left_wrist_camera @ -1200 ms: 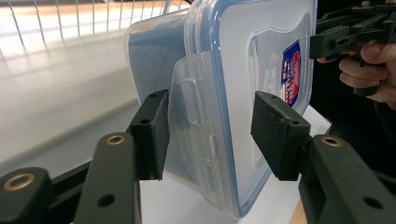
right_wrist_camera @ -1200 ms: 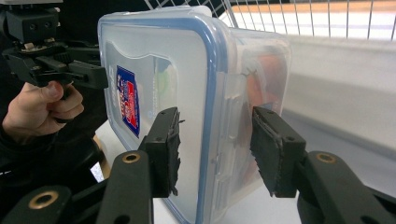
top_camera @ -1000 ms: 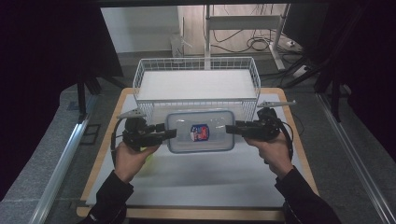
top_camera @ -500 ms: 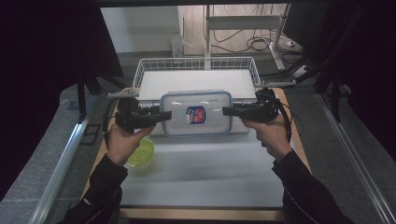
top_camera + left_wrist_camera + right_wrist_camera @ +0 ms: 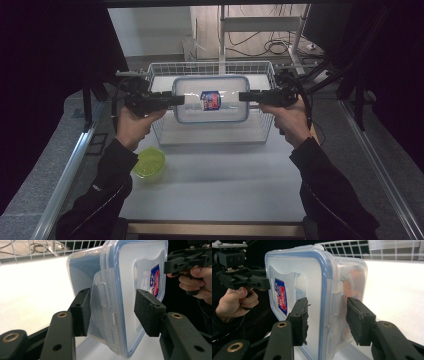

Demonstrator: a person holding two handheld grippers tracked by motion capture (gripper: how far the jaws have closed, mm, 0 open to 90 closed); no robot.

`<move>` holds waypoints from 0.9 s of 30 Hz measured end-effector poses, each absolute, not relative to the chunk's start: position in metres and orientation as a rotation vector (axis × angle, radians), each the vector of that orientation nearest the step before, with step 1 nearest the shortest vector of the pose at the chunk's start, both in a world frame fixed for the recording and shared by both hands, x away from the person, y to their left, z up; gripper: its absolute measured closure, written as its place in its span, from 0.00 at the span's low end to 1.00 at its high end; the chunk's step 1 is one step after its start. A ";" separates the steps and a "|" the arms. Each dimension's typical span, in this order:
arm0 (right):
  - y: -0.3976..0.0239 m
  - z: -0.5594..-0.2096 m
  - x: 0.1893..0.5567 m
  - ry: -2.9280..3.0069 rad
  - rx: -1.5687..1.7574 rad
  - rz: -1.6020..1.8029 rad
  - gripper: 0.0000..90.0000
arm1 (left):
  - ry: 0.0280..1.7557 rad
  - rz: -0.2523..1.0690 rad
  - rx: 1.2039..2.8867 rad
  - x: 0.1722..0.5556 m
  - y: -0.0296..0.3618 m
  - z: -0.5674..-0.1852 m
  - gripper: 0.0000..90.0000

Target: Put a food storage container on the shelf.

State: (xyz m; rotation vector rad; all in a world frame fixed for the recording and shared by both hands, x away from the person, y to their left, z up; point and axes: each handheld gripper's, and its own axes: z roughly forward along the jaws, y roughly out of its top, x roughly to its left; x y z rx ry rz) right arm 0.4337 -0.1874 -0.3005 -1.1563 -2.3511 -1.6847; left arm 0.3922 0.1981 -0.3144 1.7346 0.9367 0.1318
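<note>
You hold a clear plastic container (image 5: 210,99) with a blue-rimmed lid in the air above the white wire basket (image 5: 260,131). Your left gripper (image 5: 176,100) and right gripper (image 5: 243,96) each clamp one short end. A green bowl (image 5: 148,163) sits on the table (image 5: 220,185).

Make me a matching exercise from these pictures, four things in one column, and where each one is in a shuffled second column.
Things:
1. clear lidded container
2. green bowl
3. wire basket
4. left gripper

Places:
A. on the table by the person's left forearm
B. at the far side of the table
C. held up between both grippers, over the basket
D. clamped on the container's left end

Pairs: 1-C, 2-A, 3-B, 4-D
</note>
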 end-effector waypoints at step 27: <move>-0.184 -0.294 0.492 -2.223 -1.283 -1.666 0.58 | 0.982 0.086 1.681 0.446 0.202 -0.312 0.54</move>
